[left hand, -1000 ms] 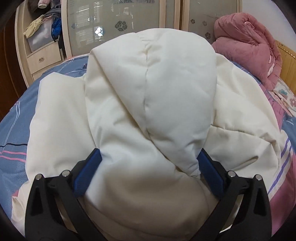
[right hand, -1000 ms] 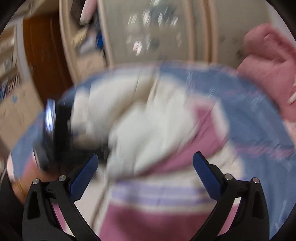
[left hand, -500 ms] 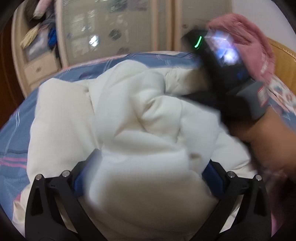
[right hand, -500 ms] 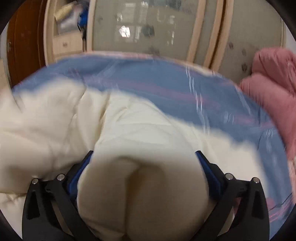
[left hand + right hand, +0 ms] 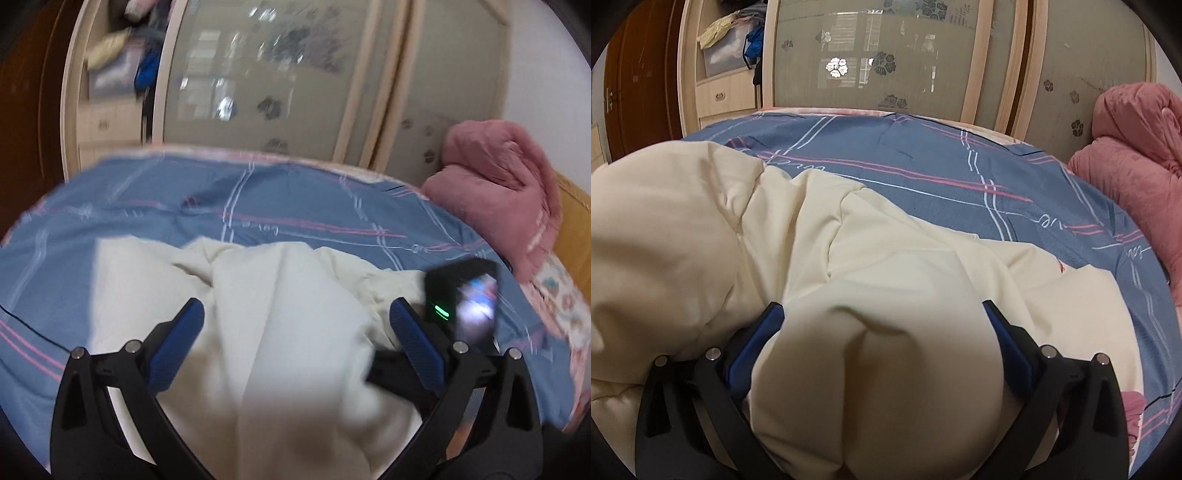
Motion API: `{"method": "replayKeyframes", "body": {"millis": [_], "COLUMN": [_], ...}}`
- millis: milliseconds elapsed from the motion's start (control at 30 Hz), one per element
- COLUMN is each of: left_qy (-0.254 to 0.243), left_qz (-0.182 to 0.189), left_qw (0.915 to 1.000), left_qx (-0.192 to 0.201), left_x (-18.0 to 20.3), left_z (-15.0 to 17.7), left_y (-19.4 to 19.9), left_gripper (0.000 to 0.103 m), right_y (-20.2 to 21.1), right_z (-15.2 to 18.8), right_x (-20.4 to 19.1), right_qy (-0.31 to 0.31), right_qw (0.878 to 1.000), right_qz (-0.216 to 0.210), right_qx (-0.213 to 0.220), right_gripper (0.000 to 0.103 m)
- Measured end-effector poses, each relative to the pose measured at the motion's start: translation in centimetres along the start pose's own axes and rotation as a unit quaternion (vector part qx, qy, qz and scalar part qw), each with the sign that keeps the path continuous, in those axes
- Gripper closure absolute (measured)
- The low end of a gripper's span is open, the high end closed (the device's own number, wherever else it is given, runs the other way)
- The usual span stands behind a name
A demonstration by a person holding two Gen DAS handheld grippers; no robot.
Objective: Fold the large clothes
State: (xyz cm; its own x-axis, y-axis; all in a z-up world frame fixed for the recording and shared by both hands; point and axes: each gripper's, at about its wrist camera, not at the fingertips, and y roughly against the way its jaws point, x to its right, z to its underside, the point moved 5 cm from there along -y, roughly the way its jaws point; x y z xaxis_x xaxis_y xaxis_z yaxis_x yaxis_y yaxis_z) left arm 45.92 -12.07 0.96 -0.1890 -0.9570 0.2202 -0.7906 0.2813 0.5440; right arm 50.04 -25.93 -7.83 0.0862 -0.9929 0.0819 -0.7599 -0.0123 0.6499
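Note:
A cream padded hooded jacket (image 5: 288, 332) lies bunched on the bed, and it also fills the right wrist view (image 5: 812, 258). My left gripper (image 5: 295, 325) stands wide open with a thick fold of the jacket between its blue pads (image 5: 177, 343). My right gripper (image 5: 882, 328) is wide open too, with a puffy bulge of the jacket filling the gap between its pads (image 5: 753, 347). The right gripper's body (image 5: 461, 306) with a green light shows just right of the left gripper.
The bed has a blue sheet with pink and white stripes (image 5: 942, 162). A pink quilted garment (image 5: 1134, 155) is piled at the right; it also shows in the left wrist view (image 5: 502, 192). A wardrobe with frosted flowered doors (image 5: 886, 55) stands behind the bed.
The jacket's hood, raised high before the left gripper, has dropped down flat. The right gripper has come over beside the left one and pushed into the jacket.

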Motion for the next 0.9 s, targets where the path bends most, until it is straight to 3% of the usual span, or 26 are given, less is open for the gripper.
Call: {"method": "replayKeyframes", "body": {"millis": [100,233,367,567,667,767,900], "left_qy": [-0.004,-0.017,-0.048,-0.048,-0.020,0.010,-0.028], "left_qz": [-0.050,-0.069,-0.100,-0.096,-0.053,-0.022,-0.044], "left_qw": [0.9974,0.9954,0.9915,0.9928,0.9984,0.9996,0.9986], "left_qx": [-0.053,-0.065,-0.069,-0.054,-0.003,0.013,-0.009], "left_x": [-1.7,-3.4,-3.0,-2.9,-3.5,-4.2,-3.6], "left_z": [1.7,4.5,5.1,5.1,4.8,4.7,7.4], "left_y": [-4.1,-5.8,-6.5,-6.1,-4.1,-2.9,1.4], "left_gripper": [0.002,0.002,0.002,0.002,0.002,0.002,0.002], "right_y": [0.3,0.6,0.2,0.4,1.3,3.6,8.4], "right_z": [-0.1,-0.2,-0.2,-0.2,-0.3,0.0,2.9], "right_x": [1.0,1.5,1.3,1.7,2.2,3.4,4.3], "right_qy": [-0.028,-0.048,-0.046,-0.064,-0.085,-0.128,-0.162], "right_qw": [0.999,0.998,0.999,0.997,0.993,0.981,0.966], "right_qz": [-0.019,-0.032,-0.022,-0.042,-0.067,-0.119,-0.169], "right_qx": [0.011,0.019,0.011,0.021,0.040,0.082,0.111], "right_gripper": [0.001,0.001,0.001,0.001,0.001,0.001,0.001]}}
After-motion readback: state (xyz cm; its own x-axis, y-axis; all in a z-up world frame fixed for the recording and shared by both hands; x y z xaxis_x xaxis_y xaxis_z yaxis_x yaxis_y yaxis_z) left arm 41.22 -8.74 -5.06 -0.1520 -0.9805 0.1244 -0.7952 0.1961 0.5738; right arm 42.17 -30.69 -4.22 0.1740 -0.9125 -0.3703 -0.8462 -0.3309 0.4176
